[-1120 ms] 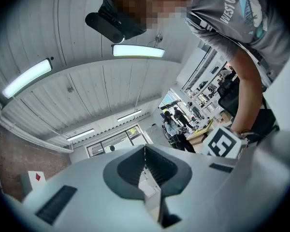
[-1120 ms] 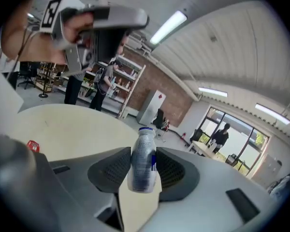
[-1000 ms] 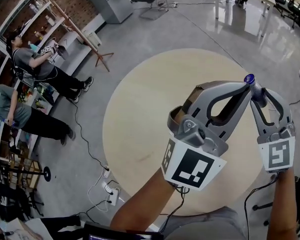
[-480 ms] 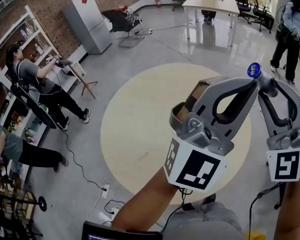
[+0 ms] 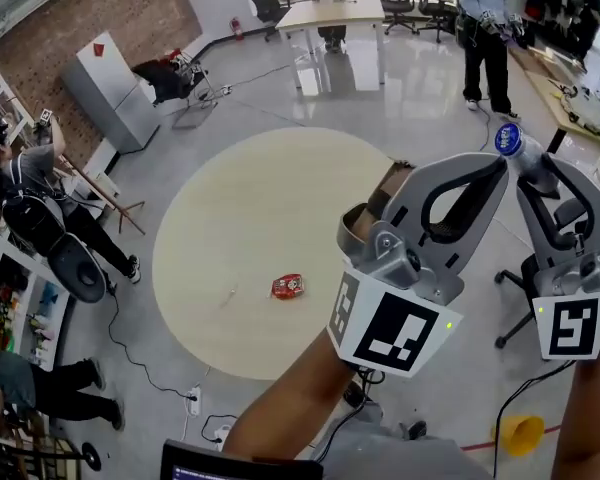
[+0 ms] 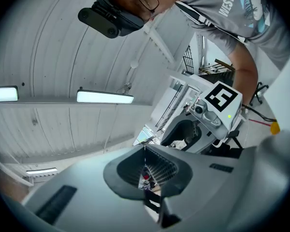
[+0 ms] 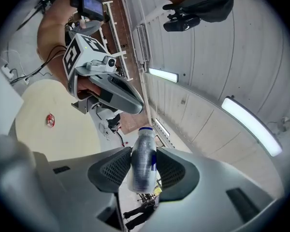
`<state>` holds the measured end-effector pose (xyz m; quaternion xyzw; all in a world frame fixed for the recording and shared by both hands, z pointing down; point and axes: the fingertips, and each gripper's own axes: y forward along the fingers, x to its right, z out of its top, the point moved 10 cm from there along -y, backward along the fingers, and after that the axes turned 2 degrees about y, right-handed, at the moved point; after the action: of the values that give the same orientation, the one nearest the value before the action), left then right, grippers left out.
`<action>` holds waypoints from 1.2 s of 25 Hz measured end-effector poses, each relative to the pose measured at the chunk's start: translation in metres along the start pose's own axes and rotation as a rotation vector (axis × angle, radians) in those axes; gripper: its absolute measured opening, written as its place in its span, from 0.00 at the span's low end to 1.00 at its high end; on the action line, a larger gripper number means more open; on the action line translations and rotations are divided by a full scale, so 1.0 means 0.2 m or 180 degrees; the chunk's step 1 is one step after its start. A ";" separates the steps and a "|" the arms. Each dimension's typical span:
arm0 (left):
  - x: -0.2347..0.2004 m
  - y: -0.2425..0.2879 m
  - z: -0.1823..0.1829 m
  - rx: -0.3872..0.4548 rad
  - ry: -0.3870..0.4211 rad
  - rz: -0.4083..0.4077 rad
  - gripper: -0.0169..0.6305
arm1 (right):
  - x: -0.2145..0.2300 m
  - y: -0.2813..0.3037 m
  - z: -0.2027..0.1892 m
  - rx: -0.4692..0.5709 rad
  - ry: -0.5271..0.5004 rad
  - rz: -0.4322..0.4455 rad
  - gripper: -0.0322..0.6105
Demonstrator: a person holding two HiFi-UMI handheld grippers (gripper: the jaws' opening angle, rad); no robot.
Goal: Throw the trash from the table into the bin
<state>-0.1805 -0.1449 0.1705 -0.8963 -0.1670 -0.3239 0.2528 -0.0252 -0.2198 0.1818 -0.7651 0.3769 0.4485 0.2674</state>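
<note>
In the head view my right gripper (image 5: pixel 528 164) is shut on a small white bottle with a blue cap (image 5: pixel 508 140), held up to the right of the round beige table (image 5: pixel 250 208). The right gripper view shows that bottle (image 7: pixel 142 159) upright between the pads. My left gripper (image 5: pixel 480 173) sits close beside it, shut on a brown cardboard piece (image 5: pixel 388 186) that pokes out behind its jaws. In the left gripper view the pads (image 6: pixel 157 170) stand together under the ceiling. A red wrapper (image 5: pixel 287 286) lies on the table, also visible as a red wrapper (image 7: pixel 50 120) in the right gripper view.
People stand at the back right and along the shelves at the left. A grey cabinet (image 5: pixel 110 88) and desks (image 5: pixel 330 10) are at the far side. A power strip with cables (image 5: pixel 195 400) and a yellow cone (image 5: pixel 521 434) lie on the floor. A black chair (image 5: pixel 528 268) stands right of the table.
Both grippers have swung to the right, off the table's middle, and risen, each keeping its load. The table has shifted left in view and the red wrapper has come into sight.
</note>
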 end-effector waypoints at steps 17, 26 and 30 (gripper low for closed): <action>1.46 0.56 1.02 0.0914 -0.0415 -0.0980 0.09 | 0.28 -2.02 -0.47 -0.1393 0.0023 -0.0705 0.31; 2.01 0.63 1.42 0.1397 -0.0753 -0.1628 0.09 | 0.22 -2.79 -0.45 -0.2246 0.0192 -0.1059 0.31; 2.34 0.67 1.67 0.1496 -0.0880 -0.1795 0.09 | 0.17 -3.22 -0.49 -0.2452 0.0295 -0.1118 0.31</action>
<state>0.3912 -0.0036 0.2132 -0.7681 -0.5089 -0.2097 0.3273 0.5598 0.0641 0.2424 -0.8810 0.0573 0.4693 0.0172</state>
